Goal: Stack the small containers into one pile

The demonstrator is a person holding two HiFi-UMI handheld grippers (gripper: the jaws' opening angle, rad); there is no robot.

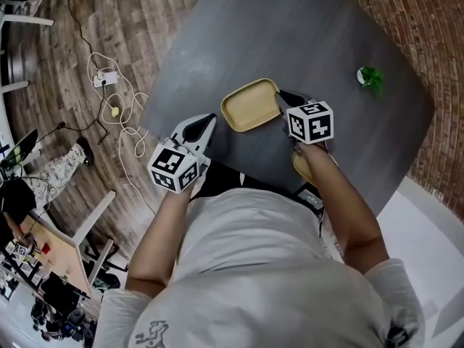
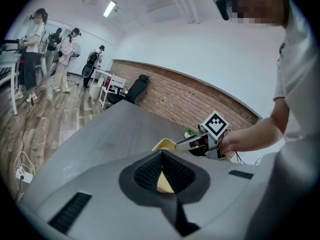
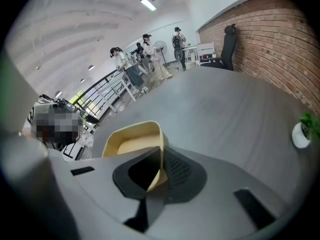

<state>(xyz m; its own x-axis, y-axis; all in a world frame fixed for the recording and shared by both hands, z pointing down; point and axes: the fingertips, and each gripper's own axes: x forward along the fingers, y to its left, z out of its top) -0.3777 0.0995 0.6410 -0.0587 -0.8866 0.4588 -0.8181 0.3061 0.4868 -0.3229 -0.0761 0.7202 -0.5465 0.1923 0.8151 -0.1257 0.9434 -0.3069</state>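
The right gripper [image 1: 281, 100] is clamped on the container [image 1: 249, 107]. Its own view shows the yellow side wall pinched between the two pads, one pad inside the tray and one outside. The grip sits at the container's right end. From there the long axis runs away to the lower left in the head view, so nearly all of the tray hangs off to the left of the jaws. Whether it has cleared the tabletop [image 1: 290, 35] cannot be told. What the coming move turns on is the second container [image 1: 299, 169], a yellow shape mostly hidden under the right hand. It lies close to the tabletop's near edge, on the person's side of the gripper rather than beyond it. So the stack probably calls for drawing the held container back toward the body and lining its long axis up over that one — and the wrist now covers the target. The left gripper [image 1: 209, 122] has its jaws drawn together at the tips with nothing in them; the yellow sliver seen behind them in its view is the container farther off. It hovers just beside the tray's left end, apart from it — near enough to steady that end if the tray tips.
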